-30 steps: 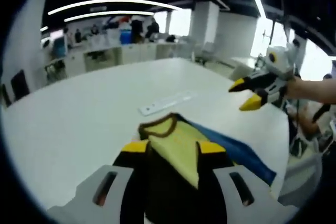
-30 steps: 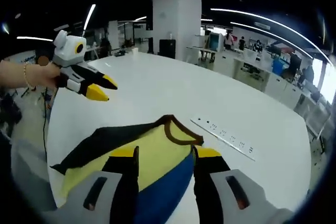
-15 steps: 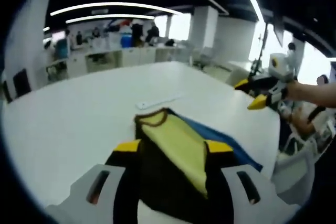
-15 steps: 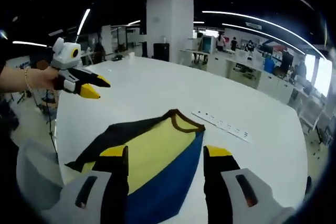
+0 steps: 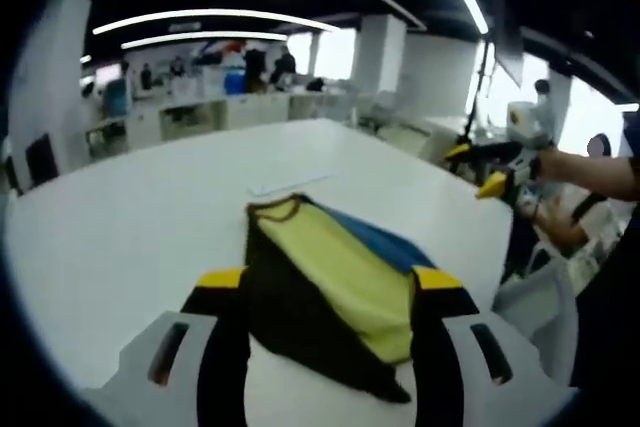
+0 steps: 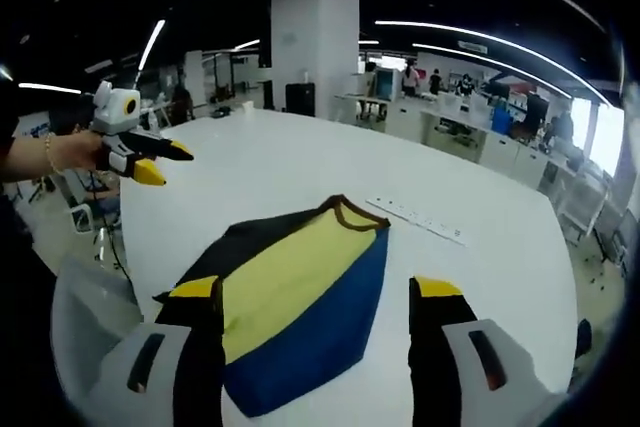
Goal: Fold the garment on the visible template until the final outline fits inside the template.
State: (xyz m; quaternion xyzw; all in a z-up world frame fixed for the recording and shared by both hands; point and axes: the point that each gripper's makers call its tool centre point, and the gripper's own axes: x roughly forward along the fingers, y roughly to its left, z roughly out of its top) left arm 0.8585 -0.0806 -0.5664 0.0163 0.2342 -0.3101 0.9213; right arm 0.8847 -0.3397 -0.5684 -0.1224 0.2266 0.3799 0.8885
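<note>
No readable writing or labels anywhere. The garment (image 6: pixel 300 292), yellow, blue and dark with a brown collar, is lying folded on the white table (image 6: pixel 300 172), beside a white strip (image 6: pixel 420 219). The left gripper (image 6: pixel 155 159) is hovering above the table edge, jaws parted, empty. The right gripper (image 5: pixel 478 169) is likewise hanging open, gripping nothing.

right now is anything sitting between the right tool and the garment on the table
Nothing visible does. The right tool is open above the folded garment, with bare white table around it. The white strip lies beyond the collar, out of the path.
</note>
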